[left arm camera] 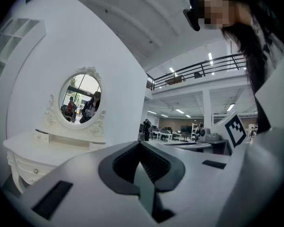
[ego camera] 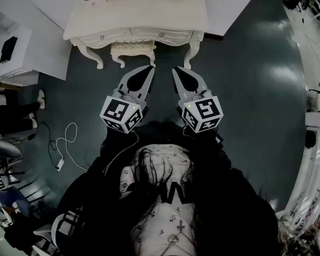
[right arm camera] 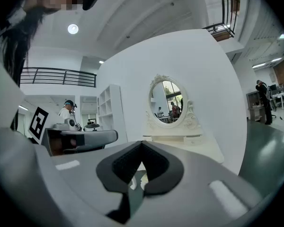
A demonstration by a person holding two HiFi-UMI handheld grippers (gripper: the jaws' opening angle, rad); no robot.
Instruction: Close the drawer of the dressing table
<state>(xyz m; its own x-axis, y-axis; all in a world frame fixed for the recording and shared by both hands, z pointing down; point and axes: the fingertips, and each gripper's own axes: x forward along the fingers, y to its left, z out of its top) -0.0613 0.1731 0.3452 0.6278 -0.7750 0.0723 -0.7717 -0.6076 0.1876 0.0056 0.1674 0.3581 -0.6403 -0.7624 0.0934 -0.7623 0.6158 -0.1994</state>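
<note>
Approaching the bench is judged to be the step in hand. Both claws hang in the air in front of it, well apart from its front edge and touching nothing.

**Task item.** The drawer cannot be singled out with certainty. A carved piece projects just in front of the bench's centre, below the front rail. It is probably the open drawer, though a stool tucked under the bench would look much the same. Knobbed drawer fronts on either side of it lie flush with the bench front.

**Claw state.** The left claw is narrow, its tips meeting, and it holds nothing. The right claw is the same: tips together and empty. Each gripper view confirms this.

**Pose.** The two grippers sit side by side between the person and the bench. Their marker cubes are nearest the person, and their tips converge toward the bench's centre. The left claw points slightly left of that centre and the right claw slightly right. Both gripper views look toward the bench, with its oval mirror above the top.

**Next move.** Judged from this pose, both claws need to travel forward to the bench front. One or both closed tips should then be set flat against the face of the projecting piece and pushed straight back until it seats. No grasp appears necessary. An off-centre push could skew the piece in its runners.
</note>
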